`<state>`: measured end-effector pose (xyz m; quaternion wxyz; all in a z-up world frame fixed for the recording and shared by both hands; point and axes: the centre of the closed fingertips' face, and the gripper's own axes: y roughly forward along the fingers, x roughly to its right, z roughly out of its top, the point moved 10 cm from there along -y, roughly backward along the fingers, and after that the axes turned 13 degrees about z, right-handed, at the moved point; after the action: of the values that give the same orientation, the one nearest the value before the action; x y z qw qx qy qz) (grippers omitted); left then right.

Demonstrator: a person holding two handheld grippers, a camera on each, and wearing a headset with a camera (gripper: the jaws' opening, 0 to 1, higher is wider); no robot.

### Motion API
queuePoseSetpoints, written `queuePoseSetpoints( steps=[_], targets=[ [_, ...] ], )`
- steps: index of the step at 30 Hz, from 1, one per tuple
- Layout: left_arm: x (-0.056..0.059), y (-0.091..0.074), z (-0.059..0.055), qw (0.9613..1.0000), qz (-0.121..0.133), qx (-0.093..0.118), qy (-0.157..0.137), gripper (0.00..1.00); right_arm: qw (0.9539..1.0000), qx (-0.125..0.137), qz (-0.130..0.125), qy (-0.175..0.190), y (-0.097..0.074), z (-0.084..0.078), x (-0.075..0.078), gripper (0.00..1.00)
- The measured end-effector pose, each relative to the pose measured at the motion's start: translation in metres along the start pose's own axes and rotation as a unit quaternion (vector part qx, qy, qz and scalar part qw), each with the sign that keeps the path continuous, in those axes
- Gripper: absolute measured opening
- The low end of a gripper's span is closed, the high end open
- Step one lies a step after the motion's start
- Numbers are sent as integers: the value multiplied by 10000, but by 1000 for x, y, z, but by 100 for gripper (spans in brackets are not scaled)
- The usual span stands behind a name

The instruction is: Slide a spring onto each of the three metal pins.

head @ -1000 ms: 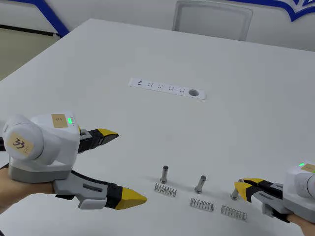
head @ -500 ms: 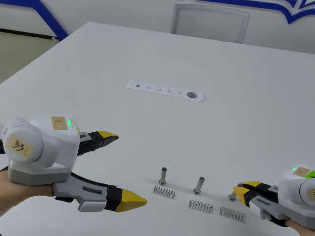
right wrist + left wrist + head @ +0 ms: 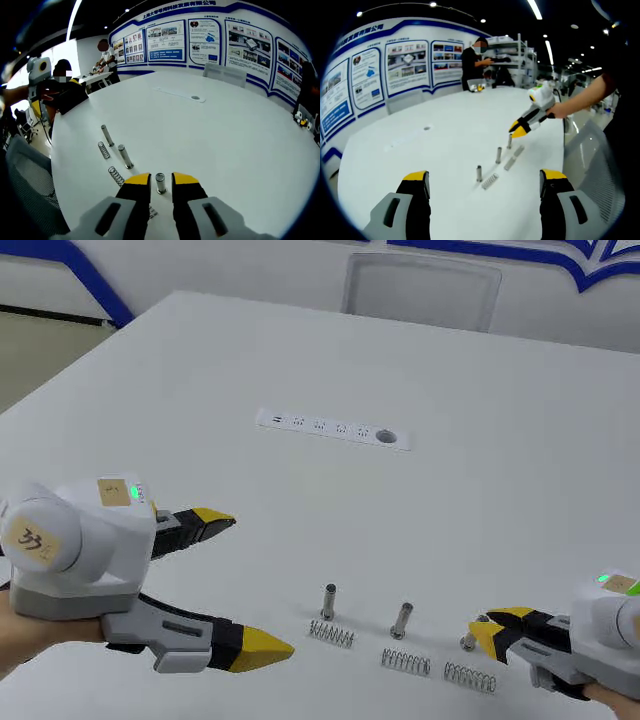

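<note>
Barely anything's moved this past second: the right gripper point(image 3: 492, 630) still straddles the rightmost short steel pin point(image 3: 160, 184), jaws narrowed but not pinching it. The left gripper point(image 3: 255, 583) stays spread wide. All three coiled wire springs point(image 3: 405, 662) lie flat at 6 o'clock of the pins, so nothing's threaded yet.

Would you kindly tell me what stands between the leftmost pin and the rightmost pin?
The middle pin stands upright between the leftmost pin and the rightmost pin, as the head view shows.
</note>
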<state>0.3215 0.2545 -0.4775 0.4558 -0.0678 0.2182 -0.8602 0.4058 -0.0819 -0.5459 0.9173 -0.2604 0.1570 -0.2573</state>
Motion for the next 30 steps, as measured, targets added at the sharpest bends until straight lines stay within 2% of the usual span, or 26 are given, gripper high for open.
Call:
queuePoseSetpoints(
  steps=[3,6,10,12,14,20,23,26,30],
  targets=[
    [1,1,0,10000,-8,-5,-1,93,9997,141,-195,-14,-10,0,3,18],
    [1,1,-1,10000,-28,-29,27,93,9995,131,-266,50,-19,-7,6,20],
    [2,2,-1,10000,-44,-37,30,93,9998,-186,-49,29,-25,-23,5,22],
    [3,3,0,10000,-49,-43,38,93,9988,-439,45,-201,-27,-29,3,22],
    [4,4,0,10000,-65,-44,35,93,9984,-469,109,-305,-27,-31,0,22],
    [7,7,-2,9999,-114,-102,62,93,9954,-652,530,-470,-17,-34,-7,23],
    [7,7,-3,9998,-122,-125,57,93,9913,-914,739,-596,-10,-40,-8,23],
    [6,7,-4,9998,-114,-137,29,93,9894,-1047,808,-596,-5,-43,-7,23],
    [5,8,-6,9998,-103,-178,17,93,9900,-1051,820,-455,-1,-44,-4,23]
  ],
)
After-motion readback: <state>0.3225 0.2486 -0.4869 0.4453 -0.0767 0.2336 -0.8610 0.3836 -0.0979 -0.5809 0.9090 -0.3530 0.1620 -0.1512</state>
